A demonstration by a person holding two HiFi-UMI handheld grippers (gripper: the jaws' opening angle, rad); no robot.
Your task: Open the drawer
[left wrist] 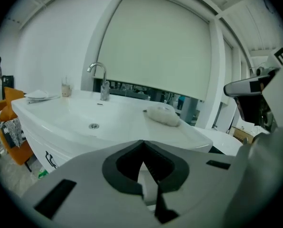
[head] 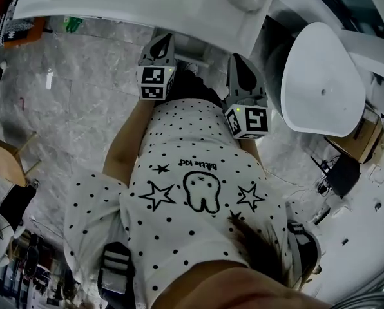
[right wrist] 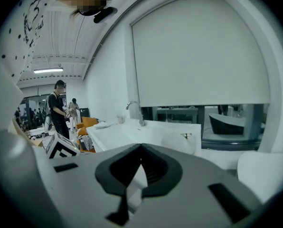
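A white vanity (left wrist: 42,144) stands ahead of me. A black handle (left wrist: 50,159) shows on its front, under the basin (left wrist: 94,114). In the head view the vanity top (head: 147,8) fills the upper edge, and both grippers point at it from in front of my dotted shirt. My left gripper (head: 163,40) is shut with nothing between its jaws, which meet at the tips (left wrist: 142,145). It hangs above the basin's rim, apart from the handle. My right gripper (head: 238,60) is beside it on the right, shut and empty too (right wrist: 141,148).
A chrome tap (left wrist: 101,80) and a cup (left wrist: 65,88) stand at the basin's back. A white cloth (left wrist: 163,115) lies on the right rim. A white oval tub (head: 324,82) sits to the right. Orange chairs (left wrist: 11,127) and people (right wrist: 58,108) are off to the left.
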